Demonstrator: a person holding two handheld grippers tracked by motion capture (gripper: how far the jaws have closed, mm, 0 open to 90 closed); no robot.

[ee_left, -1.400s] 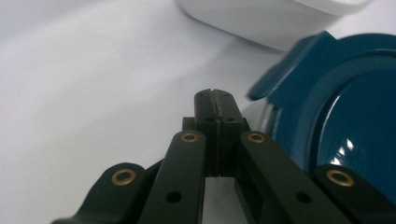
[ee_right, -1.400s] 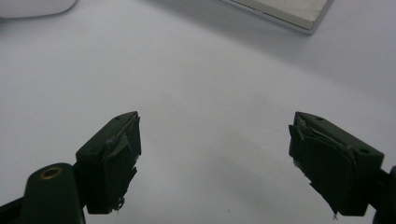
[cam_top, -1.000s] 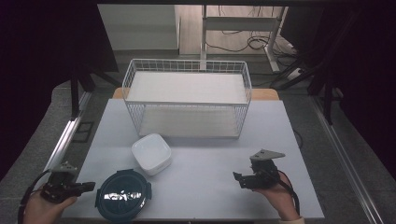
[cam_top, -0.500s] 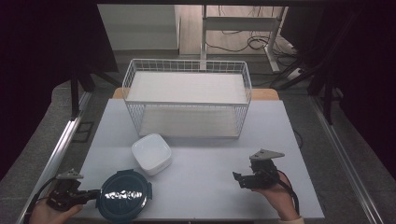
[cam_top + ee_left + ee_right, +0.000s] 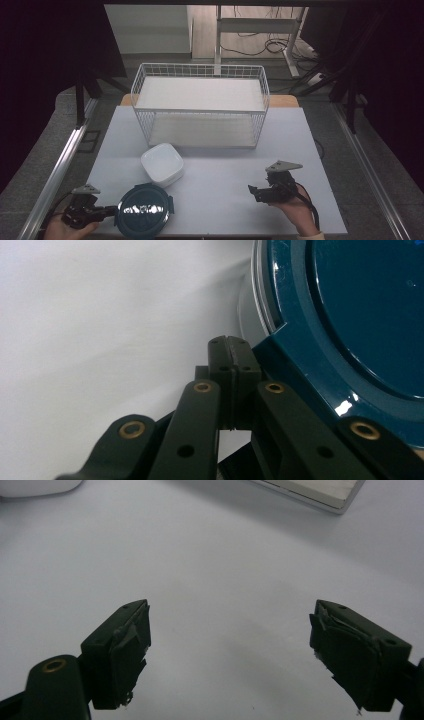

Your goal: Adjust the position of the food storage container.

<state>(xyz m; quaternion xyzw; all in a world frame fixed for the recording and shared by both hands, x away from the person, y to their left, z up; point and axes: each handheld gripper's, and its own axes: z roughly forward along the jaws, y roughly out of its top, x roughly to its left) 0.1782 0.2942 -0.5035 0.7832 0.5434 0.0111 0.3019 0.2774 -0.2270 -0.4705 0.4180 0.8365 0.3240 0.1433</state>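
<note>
A round dark-teal lidded container [image 5: 144, 210] sits at the front left of the white table [image 5: 215, 165]. My left gripper [image 5: 111, 213] lies level just left of it, jaws shut on nothing, tips at the container's rim. In the left gripper view the shut jaws [image 5: 229, 356] meet beside a corner tab of the teal lid [image 5: 360, 315]. A white square lidded container [image 5: 161, 163] stands behind the teal one. My right gripper [image 5: 254, 192] rests at the front right, open; its view shows bare table between the spread jaws [image 5: 230, 655].
A white wire basket [image 5: 200, 107] with a white tray inside stands at the back middle of the table. A corner of that tray [image 5: 320, 492] and the white container's edge [image 5: 35, 486] appear far off in the right gripper view. Metal rails run along both table sides.
My left gripper has slid right and toward the front edge, ending with its tips against the teal container's left rim. The right gripper has stayed put.
</note>
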